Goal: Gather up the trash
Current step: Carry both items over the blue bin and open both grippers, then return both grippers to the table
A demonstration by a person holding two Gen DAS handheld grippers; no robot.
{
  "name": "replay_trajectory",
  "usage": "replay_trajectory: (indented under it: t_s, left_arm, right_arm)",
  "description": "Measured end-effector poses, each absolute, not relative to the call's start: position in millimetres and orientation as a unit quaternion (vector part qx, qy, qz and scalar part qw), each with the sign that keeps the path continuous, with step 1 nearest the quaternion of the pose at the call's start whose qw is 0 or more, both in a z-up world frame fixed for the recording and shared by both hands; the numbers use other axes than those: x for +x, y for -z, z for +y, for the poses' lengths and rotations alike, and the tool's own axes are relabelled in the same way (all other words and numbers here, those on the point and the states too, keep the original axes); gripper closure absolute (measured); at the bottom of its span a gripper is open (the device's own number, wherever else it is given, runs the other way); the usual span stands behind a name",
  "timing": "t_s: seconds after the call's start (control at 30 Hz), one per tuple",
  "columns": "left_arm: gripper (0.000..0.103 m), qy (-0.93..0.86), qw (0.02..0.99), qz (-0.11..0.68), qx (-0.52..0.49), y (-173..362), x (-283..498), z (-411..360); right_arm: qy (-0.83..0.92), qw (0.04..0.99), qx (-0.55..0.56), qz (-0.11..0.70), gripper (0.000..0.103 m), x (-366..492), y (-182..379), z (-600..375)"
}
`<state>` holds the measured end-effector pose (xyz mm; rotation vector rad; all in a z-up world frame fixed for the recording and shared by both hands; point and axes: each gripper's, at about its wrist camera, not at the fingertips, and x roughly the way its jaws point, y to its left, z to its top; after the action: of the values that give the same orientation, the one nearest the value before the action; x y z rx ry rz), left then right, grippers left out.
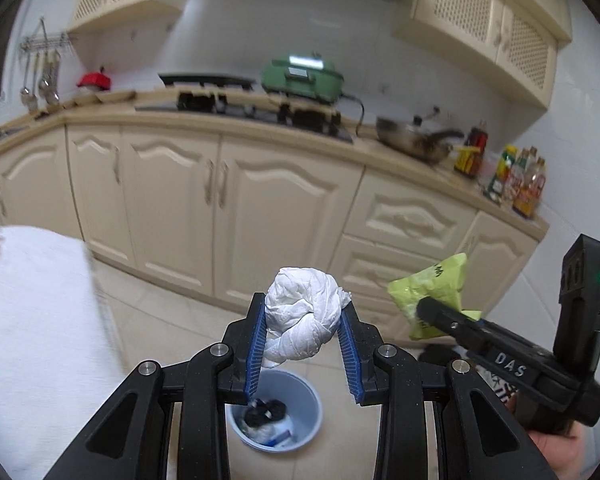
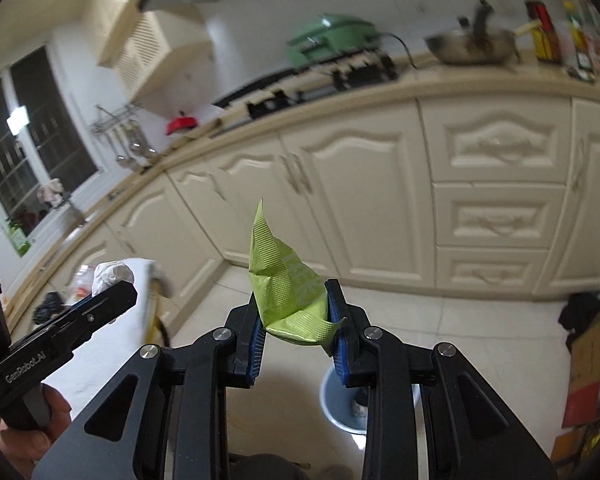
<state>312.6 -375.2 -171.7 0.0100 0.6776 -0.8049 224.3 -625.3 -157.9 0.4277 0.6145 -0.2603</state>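
Tissue wad (image 1: 305, 312) (left jaws) and green wrapper (image 2: 290, 298) (right jaws) clamped.

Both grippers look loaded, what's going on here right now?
A person is clearing trash in a kitchen. The left gripper is shut on a crumpled white tissue, held above the blue bin, which already has trash inside. The right gripper is shut on a green wrapper beside it. Nothing is dropped yet.

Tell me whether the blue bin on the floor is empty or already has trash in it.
Not empty. The left wrist view looks down into the blue bin, and dark and white scraps lie at its bottom. It is far from full.
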Motion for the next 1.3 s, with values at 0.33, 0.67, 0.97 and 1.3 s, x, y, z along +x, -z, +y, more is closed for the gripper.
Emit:
replay_trajectory:
  t_s: [0.33,0.67,0.97,1.3]
  left_arm:
    - [0.072,0.367,0.831,0.417,0.039,235.4,410.4,-492.0]
    - [0.072,0.349,0.800,0.485,0.055,309.2,485.9,-568.0]
    - [0.007,0.325,0.803,0.495,0.062,335.3,511.3,-592.0]
    - [0.002,0.303,0.818,0.485,0.056,314.1,486.8,-577.4]
  right_arm:
    - [0.146,0.882,0.255,0.368,0.075,258.0,243.6,-681.9]
    - [0.144,0.846,0.293,0.422,0.075,288.4,323.8,-712.8]
    - [0.157,0.819,0.318,0.450,0.038,303.4,366.5,-730.8]
    - [0.187,0.827,0.336,0.410,0.000,277.8,339.5,-732.8]
